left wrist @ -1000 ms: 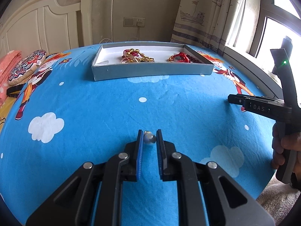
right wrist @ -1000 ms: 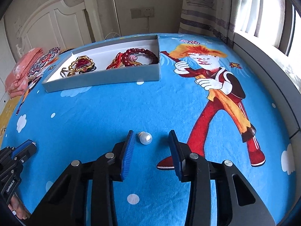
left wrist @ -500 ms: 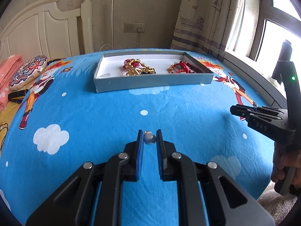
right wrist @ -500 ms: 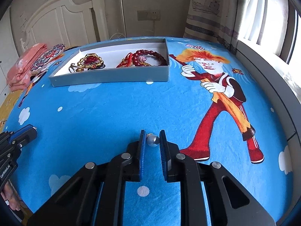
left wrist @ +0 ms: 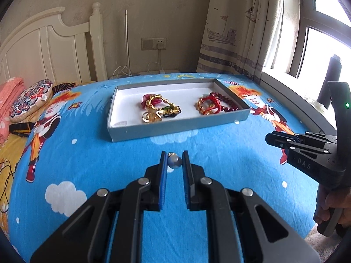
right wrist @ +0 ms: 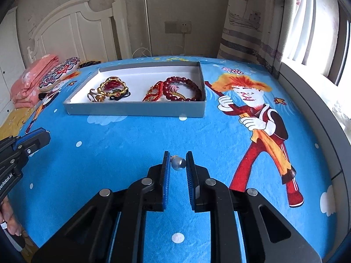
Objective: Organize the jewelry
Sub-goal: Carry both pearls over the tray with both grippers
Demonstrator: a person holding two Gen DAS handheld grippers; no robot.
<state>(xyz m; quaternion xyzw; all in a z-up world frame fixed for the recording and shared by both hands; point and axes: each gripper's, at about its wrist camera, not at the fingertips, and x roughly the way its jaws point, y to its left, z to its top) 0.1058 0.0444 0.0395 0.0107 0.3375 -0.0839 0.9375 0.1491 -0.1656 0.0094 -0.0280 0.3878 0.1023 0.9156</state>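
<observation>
a small round grey pearl earring [left wrist: 174, 161] sits pinched between the blue pads of the left tongs [left wrist: 173, 161], above the blue cartoon-print bed sheet [left wrist: 109, 153]. a second grey pearl earring [right wrist: 178, 163] is clamped likewise in the right tongs [right wrist: 178, 164]. beyond lies a shallow grey cardboard box [left wrist: 175, 129] holding gold bangles [left wrist: 156, 109] and red bead bracelets [left wrist: 216, 103].

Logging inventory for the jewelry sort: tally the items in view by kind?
Pearls: 2 (left pearl, right pearl)
Jewelry heaps: 2 (gold heap, red heap; pieces too tangled to count singly)
Boxes: 1 (box)
Total: 5
</observation>
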